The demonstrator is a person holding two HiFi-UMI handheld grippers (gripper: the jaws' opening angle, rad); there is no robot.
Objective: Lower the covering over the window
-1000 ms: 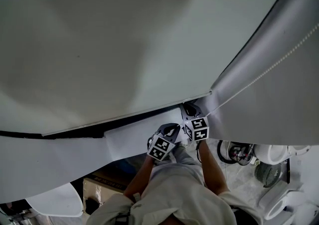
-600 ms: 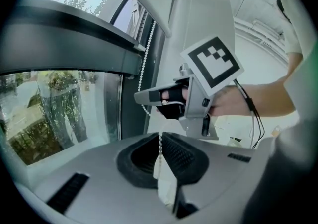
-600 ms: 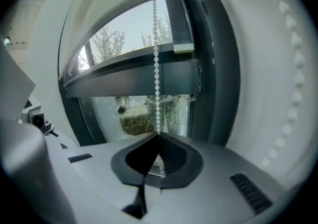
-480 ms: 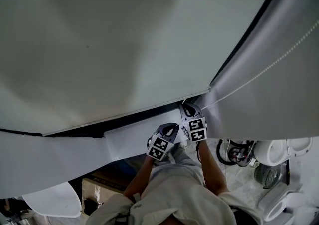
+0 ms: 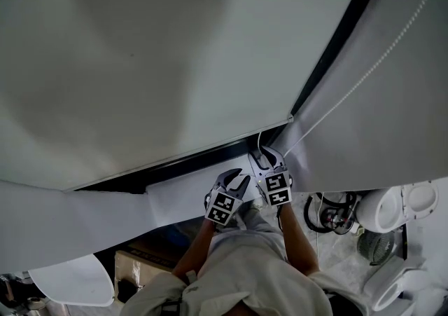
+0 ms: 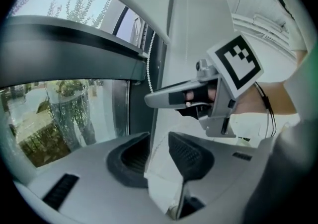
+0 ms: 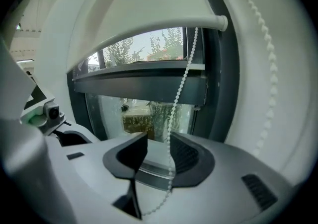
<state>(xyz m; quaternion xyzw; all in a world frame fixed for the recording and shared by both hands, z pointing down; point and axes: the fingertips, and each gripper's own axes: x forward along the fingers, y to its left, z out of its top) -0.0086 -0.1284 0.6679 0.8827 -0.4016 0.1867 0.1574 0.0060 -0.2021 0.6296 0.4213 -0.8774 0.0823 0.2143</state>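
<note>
Nearest, the left gripper (image 6: 158, 156): its jaws have just been opening and stand apart, with the edge of a white sheet (image 6: 161, 183) loose in the gap (which sheet it is cannot be told). Just beside it, the right gripper (image 7: 158, 154): its jaws have likewise just been opening, and the pads are clear of the bead chain (image 7: 178, 104) that hangs between them. Beyond, the covering (image 5: 140, 62), a white roller blind, with its bottom bar (image 7: 149, 32) above a dark crossbar (image 7: 139, 85) of the window (image 7: 144, 116). The glass below the bar lies uncovered, and trees (image 7: 124, 46) show through it.
</note>
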